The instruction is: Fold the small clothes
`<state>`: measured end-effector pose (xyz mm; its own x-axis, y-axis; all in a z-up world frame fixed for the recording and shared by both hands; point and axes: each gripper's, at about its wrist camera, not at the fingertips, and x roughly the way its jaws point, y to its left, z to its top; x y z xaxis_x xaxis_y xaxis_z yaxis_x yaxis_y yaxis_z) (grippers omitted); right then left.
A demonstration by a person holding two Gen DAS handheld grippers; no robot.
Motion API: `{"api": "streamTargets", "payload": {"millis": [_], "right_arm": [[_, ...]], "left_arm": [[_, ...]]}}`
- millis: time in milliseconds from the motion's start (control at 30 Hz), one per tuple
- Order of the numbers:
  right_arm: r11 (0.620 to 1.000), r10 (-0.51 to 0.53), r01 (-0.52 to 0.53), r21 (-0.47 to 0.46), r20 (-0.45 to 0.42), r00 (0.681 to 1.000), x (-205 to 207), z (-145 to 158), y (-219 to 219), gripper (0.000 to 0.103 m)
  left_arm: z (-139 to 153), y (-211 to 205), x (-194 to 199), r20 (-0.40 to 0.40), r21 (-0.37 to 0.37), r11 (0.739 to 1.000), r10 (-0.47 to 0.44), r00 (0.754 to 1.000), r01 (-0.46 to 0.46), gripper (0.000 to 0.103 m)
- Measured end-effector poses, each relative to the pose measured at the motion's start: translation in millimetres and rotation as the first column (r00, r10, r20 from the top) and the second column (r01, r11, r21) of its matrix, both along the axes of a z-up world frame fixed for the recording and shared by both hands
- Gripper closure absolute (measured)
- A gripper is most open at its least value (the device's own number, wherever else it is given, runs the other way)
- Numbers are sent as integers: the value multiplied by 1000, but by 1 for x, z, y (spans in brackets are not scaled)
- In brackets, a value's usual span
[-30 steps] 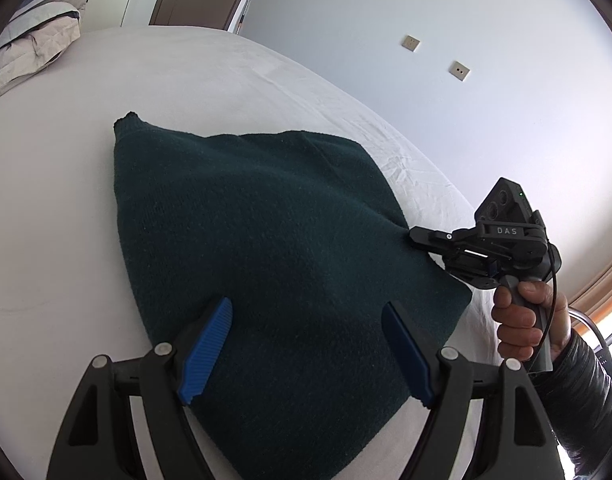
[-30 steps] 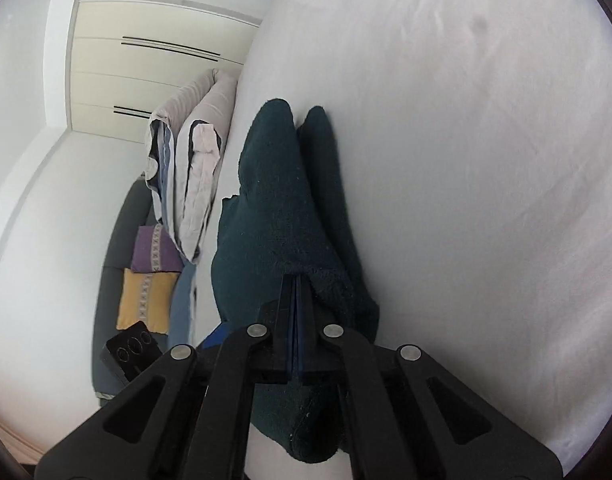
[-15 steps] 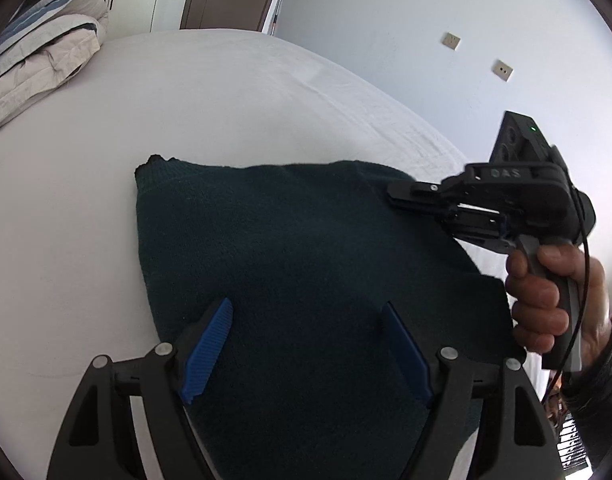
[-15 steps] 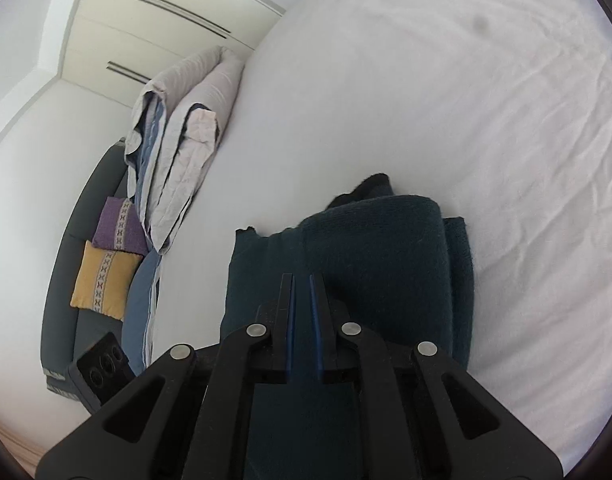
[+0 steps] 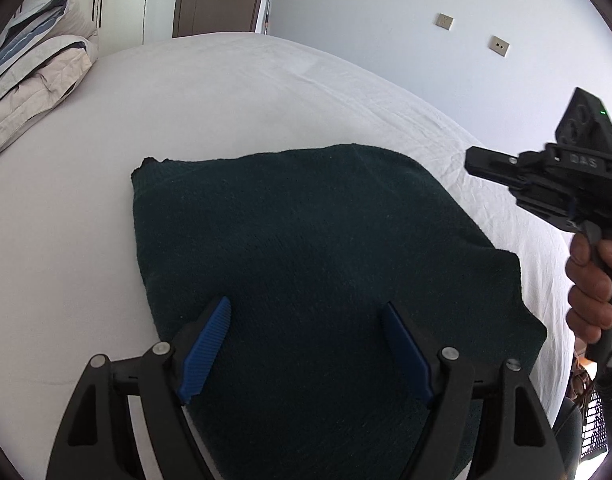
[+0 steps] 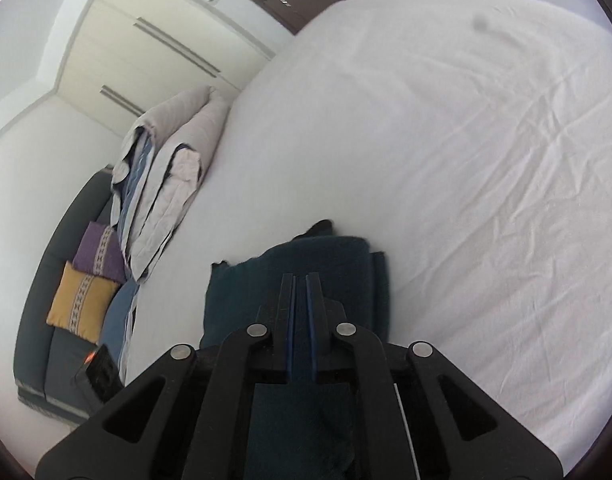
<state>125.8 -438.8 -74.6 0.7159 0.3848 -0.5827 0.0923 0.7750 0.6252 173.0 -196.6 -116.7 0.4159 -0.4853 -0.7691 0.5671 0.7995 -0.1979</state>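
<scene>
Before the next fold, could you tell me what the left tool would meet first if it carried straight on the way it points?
Most likely the dark green garment on the white bed: the left tool, open, points down at the cloth.

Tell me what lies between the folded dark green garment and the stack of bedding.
Only bare white sheet separates the dark green garment from the folded bedding, as the right wrist view shows.
</scene>
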Motion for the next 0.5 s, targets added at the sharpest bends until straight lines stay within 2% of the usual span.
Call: {"api": "streamTargets", "payload": {"millis": [100, 200, 233, 267, 333, 433, 500], "right_arm": [[995, 93, -95, -37, -39, 995, -18, -3, 30, 98], [985, 142, -154, -78, -144, 979, -30, -38, 48, 98], [986, 142, -153, -61, -157, 977, -33, -52, 47, 99], [990, 136, -138, -13, -111, 985, -39, -57, 42, 99], [994, 107, -102, 45, -104, 989, -53, -60, 32, 100], [997, 82, -82, -1, -84, 993, -67, -43, 39, 98], [993, 120, -121, -11, -56, 991, -78, -32, 52, 98]], "left_arm": [[0, -1, 0, -2, -1, 1000, 1, 1000, -1, 24], [0, -1, -1, -1, -6, 1000, 3, 1000, -3, 24], [-1, -1, -1, -1, -4, 1000, 2, 1000, -2, 24], [-1, -2, -2, 4, 1, 1000, 0, 1000, 0, 24], [-1, -1, -2, 7, 3, 1000, -3, 1000, 3, 24], [0, 2, -2, 3, -5, 1000, 3, 1000, -3, 24], [2, 3, -4, 9, -6, 1000, 10, 1000, -10, 23]]}}
